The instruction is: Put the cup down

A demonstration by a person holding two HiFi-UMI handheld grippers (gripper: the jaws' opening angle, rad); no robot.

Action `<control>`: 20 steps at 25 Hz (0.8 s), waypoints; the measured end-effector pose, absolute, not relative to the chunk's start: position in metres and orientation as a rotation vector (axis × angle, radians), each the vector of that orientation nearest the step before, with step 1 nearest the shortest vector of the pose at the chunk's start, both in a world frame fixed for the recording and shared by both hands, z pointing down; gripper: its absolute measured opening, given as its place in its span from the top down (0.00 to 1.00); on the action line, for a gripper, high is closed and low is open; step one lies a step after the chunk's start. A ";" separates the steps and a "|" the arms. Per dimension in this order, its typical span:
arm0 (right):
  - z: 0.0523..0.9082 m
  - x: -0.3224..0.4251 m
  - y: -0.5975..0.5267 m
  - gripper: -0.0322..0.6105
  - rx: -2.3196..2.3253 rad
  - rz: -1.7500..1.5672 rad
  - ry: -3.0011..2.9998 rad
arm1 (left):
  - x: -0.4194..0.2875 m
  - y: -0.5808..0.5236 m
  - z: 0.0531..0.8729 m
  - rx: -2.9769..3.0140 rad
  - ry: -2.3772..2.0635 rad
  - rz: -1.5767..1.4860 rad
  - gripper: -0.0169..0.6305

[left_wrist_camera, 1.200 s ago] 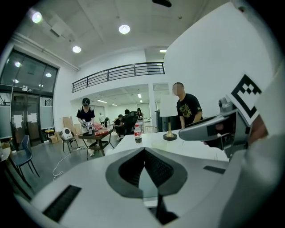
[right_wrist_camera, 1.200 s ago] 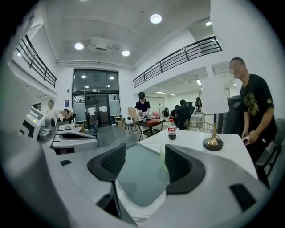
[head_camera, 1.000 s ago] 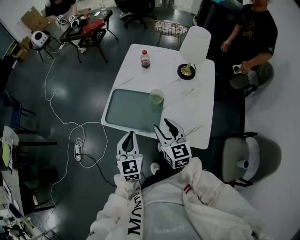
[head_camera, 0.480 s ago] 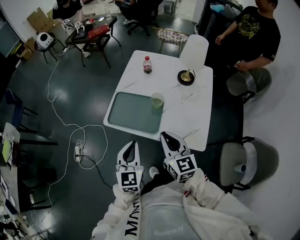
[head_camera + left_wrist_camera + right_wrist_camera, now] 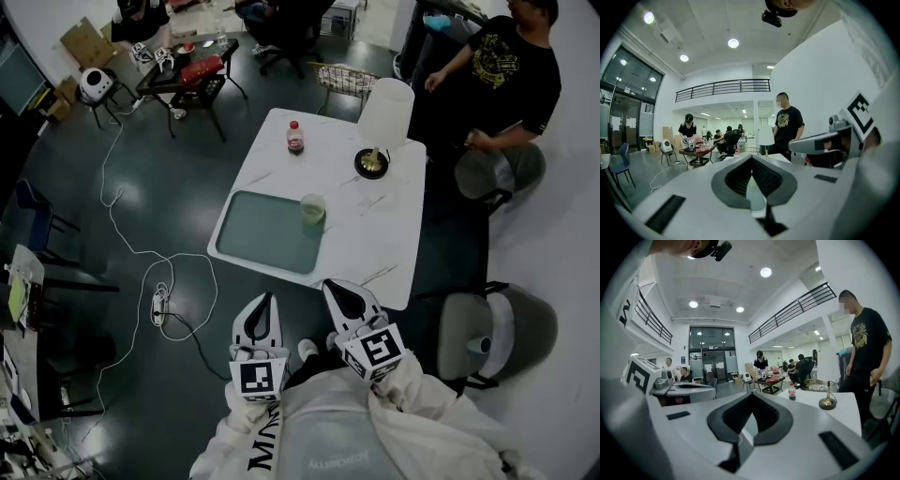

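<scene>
A pale green cup (image 5: 312, 207) stands upright at the right edge of the green tray (image 5: 262, 230) on the white table (image 5: 375, 239). Nothing touches it. Both grippers hang short of the table's near edge, close to my body. The left gripper (image 5: 266, 300) is shut with nothing in it, and its jaws meet at the tip in the left gripper view (image 5: 751, 160). The right gripper (image 5: 331, 285) has just been closing and is now shut, with nothing between its jaws; the right gripper view (image 5: 752, 397) shows them together.
A red-capped bottle (image 5: 295, 137) and a white lamp (image 5: 382, 117) stand at the table's far end. A person in a black shirt (image 5: 506, 75) sits at the far right. A grey chair (image 5: 487, 323) is right of the table. A cable (image 5: 159, 281) trails on the floor at left.
Both grippers have drawn back from the table's near edge toward my body. The right jaws, apart a second ago, have come together. The cup has stayed on the tray.
</scene>
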State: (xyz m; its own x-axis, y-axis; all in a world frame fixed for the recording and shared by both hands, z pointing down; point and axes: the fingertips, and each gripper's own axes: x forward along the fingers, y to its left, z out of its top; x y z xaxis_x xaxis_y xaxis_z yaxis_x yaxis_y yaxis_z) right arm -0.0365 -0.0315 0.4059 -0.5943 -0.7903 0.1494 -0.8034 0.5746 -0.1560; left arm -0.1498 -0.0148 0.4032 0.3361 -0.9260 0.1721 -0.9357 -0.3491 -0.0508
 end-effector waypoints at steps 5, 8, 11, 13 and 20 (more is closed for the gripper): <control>0.389 -0.033 -0.032 0.94 1.339 0.307 -2.763 | -0.143 -0.013 0.393 2.505 -1.767 0.254 0.96; 0.382 -0.029 -0.033 0.94 1.317 0.304 -2.771 | -0.140 -0.014 0.389 2.494 -1.770 0.251 0.96; 0.379 -0.029 -0.034 0.94 1.304 0.300 -2.787 | -0.140 -0.015 0.385 2.496 -1.792 0.256 0.96; 0.377 -0.029 -0.035 0.94 1.296 0.284 -2.798 | -0.139 -0.017 0.382 2.496 -1.804 0.258 0.96; 0.381 -0.027 -0.034 0.94 1.282 0.296 -2.802 | -0.132 -0.018 0.383 2.499 -1.796 0.263 0.96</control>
State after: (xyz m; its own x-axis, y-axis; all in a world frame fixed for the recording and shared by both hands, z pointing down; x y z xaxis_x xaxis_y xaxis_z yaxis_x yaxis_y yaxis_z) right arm -0.0274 -0.0345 0.3805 -0.6562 -0.7449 0.1208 -0.7537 0.6389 -0.1541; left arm -0.1324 -0.0181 0.3834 0.3096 -0.9358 0.1684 -0.9448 -0.3227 -0.0564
